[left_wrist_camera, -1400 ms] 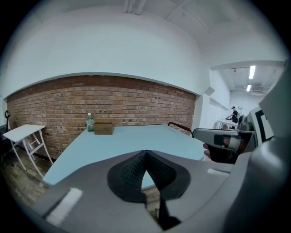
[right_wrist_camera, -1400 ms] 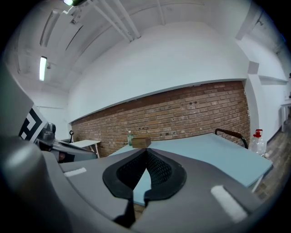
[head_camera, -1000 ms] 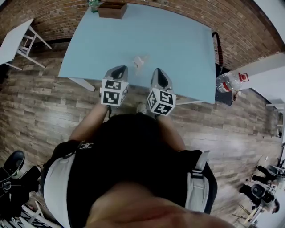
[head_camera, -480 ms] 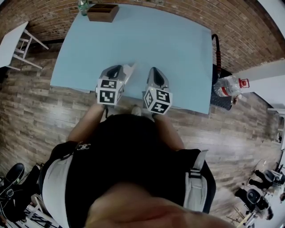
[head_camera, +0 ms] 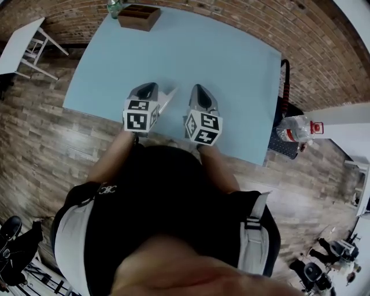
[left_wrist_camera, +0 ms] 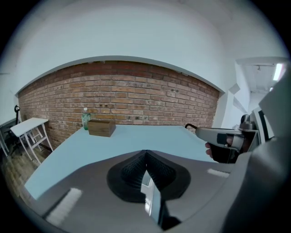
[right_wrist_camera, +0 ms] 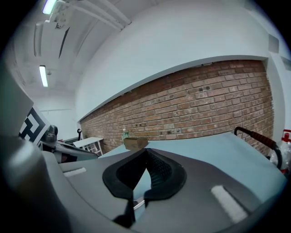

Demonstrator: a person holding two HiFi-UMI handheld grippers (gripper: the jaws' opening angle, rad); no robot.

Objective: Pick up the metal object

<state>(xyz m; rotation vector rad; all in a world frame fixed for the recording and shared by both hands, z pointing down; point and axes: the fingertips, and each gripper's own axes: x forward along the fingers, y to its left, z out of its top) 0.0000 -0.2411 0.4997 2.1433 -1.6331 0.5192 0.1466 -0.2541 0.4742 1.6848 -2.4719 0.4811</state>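
The metal object (head_camera: 167,98) is a small pale, shiny flat piece on the blue table (head_camera: 231,63), near its front edge. In the head view it lies just right of my left gripper (head_camera: 145,88), between the two grippers. The left gripper view shows the left gripper (left_wrist_camera: 145,153) with its pads met at the tip. A shiny metal face (left_wrist_camera: 148,191) shows in the slit below them. I cannot tell whether the pads touch it. My right gripper (head_camera: 196,88) hovers alongside, and its pads (right_wrist_camera: 157,170) also meet at the tip with nothing held.
A wooden box (head_camera: 139,16) and a green bottle (head_camera: 114,7) stand at the table's far left corner by the brick wall. A white side table (head_camera: 20,46) is on the left. A large water bottle (head_camera: 295,128) and a dark handle (head_camera: 284,75) are on the right.
The person has stepped up to the table. Both grippers now reach over its near edge, and the metal object, earlier ahead between them, now lies right beside the left gripper.
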